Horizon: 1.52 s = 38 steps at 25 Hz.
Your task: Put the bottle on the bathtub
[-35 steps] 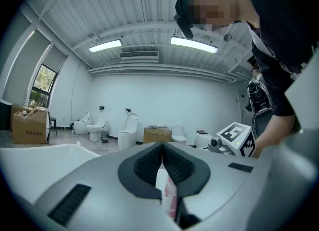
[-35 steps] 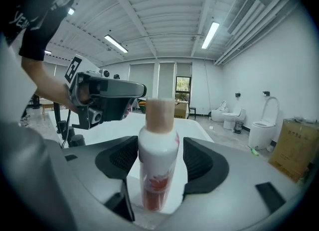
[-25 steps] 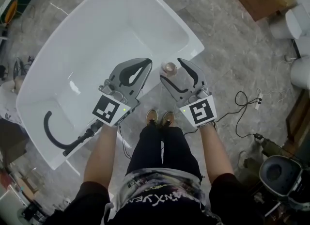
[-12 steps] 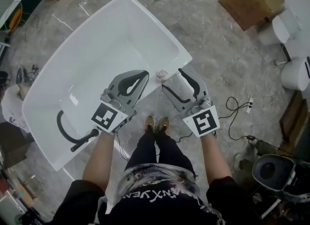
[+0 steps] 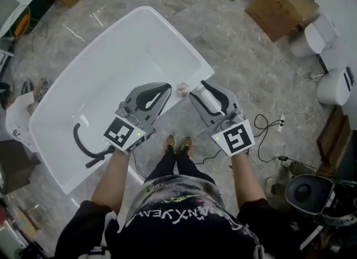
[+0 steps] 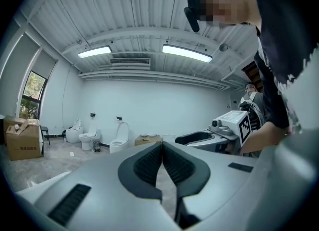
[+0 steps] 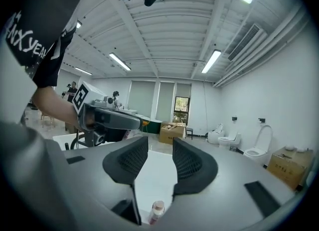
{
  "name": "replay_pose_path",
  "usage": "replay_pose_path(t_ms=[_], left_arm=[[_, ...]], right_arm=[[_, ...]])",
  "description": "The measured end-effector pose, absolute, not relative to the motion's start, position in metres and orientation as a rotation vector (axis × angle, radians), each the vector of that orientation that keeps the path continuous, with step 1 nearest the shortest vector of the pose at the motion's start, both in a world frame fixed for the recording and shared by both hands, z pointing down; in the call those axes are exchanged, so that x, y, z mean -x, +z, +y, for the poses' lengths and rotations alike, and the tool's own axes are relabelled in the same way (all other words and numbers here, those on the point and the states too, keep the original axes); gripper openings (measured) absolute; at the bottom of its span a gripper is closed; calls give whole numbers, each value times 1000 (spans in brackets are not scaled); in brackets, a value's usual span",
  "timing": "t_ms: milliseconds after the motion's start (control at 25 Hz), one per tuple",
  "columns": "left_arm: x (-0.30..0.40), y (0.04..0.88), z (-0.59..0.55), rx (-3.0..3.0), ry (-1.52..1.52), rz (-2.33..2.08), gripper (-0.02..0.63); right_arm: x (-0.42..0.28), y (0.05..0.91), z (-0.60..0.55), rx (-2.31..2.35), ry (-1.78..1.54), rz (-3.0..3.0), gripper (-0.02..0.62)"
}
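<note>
Pinkish-capped and clear-bodied, the bottle [image 5: 182,89] stands upright on the white bathtub [image 5: 128,57], on the rim at the tub's 4 o'clock side, straight out at 12 o'clock from the person's shoes [image 5: 178,142]. Any label on it is too small to read. In the right gripper view the bottle [image 7: 157,211] shows low down, beneath the jaws and free of them.

The right gripper [image 5: 199,89] hangs just to the bottle's 3 o'clock; its jaws stand apart with nothing between them, and they have just been closing. The left gripper [image 5: 166,88], at the bottle's 9 o'clock, has its jaws together, tips touching, and it is empty.

Each gripper carries a cube with black-and-white square markers. A black hose [image 5: 83,143] lies in the tub at 8 o'clock. White letters on the person's black shirt [image 7: 30,41] read partly "NX YEA". A cardboard box [image 5: 279,1] sits at 1 o'clock.
</note>
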State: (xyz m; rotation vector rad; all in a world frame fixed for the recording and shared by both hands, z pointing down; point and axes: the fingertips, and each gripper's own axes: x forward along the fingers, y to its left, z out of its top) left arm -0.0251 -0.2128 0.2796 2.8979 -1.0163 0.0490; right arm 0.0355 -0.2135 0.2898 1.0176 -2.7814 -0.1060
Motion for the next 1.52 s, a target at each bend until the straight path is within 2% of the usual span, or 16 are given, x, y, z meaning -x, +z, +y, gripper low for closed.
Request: replay_pose_path(t_ms=[440, 1520], left_arm=[[28, 254, -195, -2933, 54, -975, 20], [22, 231, -182, -2949, 37, -988, 20]], right_arm=[[-37, 260, -191, -1051, -127, -2765, 2], [-31, 233, -177, -996, -209, -2806, 0]])
